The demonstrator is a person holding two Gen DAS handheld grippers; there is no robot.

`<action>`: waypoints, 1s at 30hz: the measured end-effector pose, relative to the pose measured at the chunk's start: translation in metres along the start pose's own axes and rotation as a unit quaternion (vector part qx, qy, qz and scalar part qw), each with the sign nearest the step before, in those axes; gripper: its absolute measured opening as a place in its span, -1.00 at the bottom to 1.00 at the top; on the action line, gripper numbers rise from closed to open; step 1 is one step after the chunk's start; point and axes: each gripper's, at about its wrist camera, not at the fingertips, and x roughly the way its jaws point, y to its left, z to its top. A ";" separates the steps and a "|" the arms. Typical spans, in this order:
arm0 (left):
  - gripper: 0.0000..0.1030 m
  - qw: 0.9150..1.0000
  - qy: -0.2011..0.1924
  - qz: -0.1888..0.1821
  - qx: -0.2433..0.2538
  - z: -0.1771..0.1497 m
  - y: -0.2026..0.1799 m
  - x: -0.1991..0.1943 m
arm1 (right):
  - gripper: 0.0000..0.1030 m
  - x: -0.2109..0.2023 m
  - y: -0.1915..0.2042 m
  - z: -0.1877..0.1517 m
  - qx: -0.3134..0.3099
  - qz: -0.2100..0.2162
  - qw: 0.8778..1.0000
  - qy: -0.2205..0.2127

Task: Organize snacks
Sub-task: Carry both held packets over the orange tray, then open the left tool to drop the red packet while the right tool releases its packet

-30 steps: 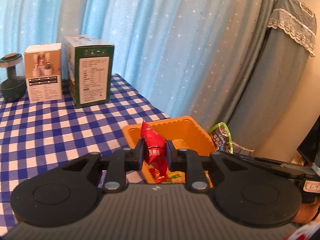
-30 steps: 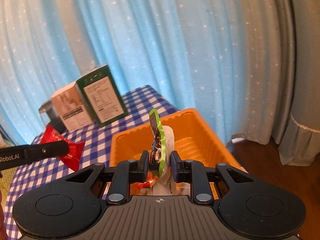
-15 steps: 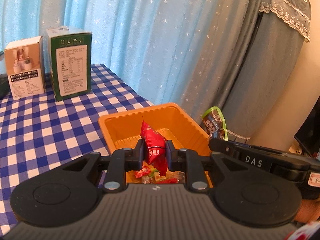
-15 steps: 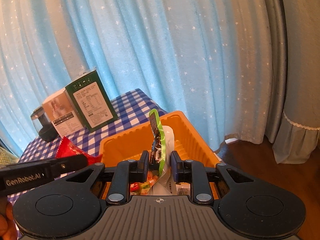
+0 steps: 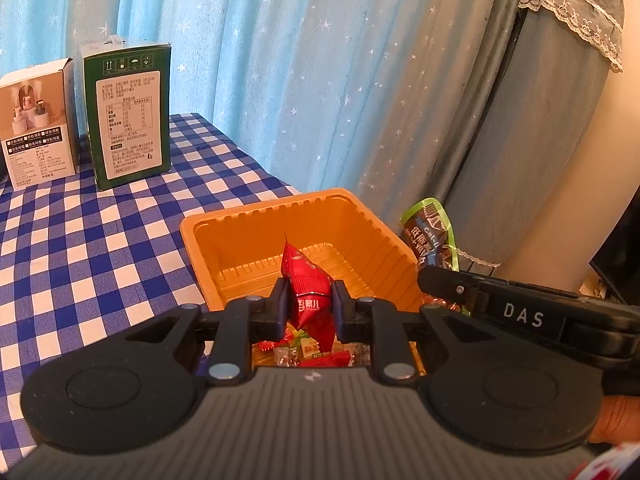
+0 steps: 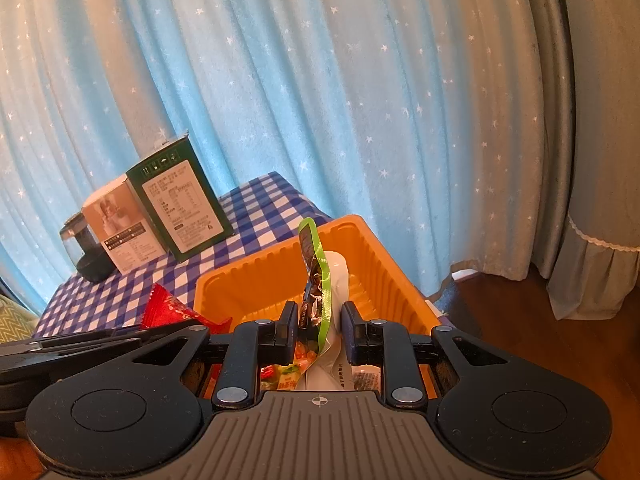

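Note:
My left gripper (image 5: 308, 300) is shut on a red snack packet (image 5: 306, 280) and holds it above the near part of the orange tray (image 5: 280, 210). My right gripper (image 6: 319, 320) is shut on a green-edged dark snack packet (image 6: 316, 276) above the same tray (image 6: 360, 232). The right gripper and its packet (image 5: 430, 236) show at the tray's right side in the left wrist view. The red packet (image 6: 172, 310) shows at the left in the right wrist view. Several small wrapped candies (image 5: 308, 350) lie in the tray's near end.
A green box (image 5: 128, 108) and a white box (image 5: 38, 120) stand at the back of the blue checked tablecloth (image 5: 80, 240). A dark jar (image 6: 86, 248) stands beside them. Blue star curtains (image 5: 280, 60) hang behind. The table's right edge runs just past the tray.
Both grippers have moved toward the tray with their packets still held. The red packet now hangs over the tray's inside, and the right gripper sits closer beside it.

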 end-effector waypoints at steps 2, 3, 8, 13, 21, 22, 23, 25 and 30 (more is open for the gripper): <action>-0.62 1.000 0.001 0.000 0.000 0.000 0.000 0.002 | -0.55 0.000 0.000 0.000 0.001 0.000 1.000 0.000; -0.62 1.000 0.001 0.000 0.000 0.000 0.000 0.002 | -0.55 0.001 -0.001 0.000 0.001 0.000 1.000 0.000; -0.62 1.000 0.002 -0.001 0.002 0.000 -0.001 0.004 | -0.55 0.001 -0.001 0.001 0.002 0.000 1.000 0.000; -0.60 1.000 0.008 -0.010 0.004 0.000 -0.001 0.007 | -0.55 0.002 -0.001 0.000 0.005 0.000 1.000 0.000; -0.42 1.000 0.013 0.007 0.003 0.000 0.011 0.007 | -0.55 0.001 -0.002 0.001 0.008 0.002 1.000 0.003; -0.42 1.000 0.014 0.010 0.002 -0.001 0.013 0.006 | -0.55 0.001 -0.001 0.001 0.008 0.003 1.000 0.004; -0.42 1.000 0.014 0.014 0.001 0.000 0.015 0.005 | -0.55 0.001 -0.001 0.001 0.008 0.004 1.000 0.005; -0.42 1.000 0.015 0.019 0.002 -0.001 0.019 0.005 | -0.55 0.002 0.001 0.001 0.005 0.008 1.000 0.007; -0.39 0.999 0.017 0.030 0.005 -0.003 0.024 0.001 | -0.55 0.003 0.006 0.000 0.003 0.015 1.000 0.010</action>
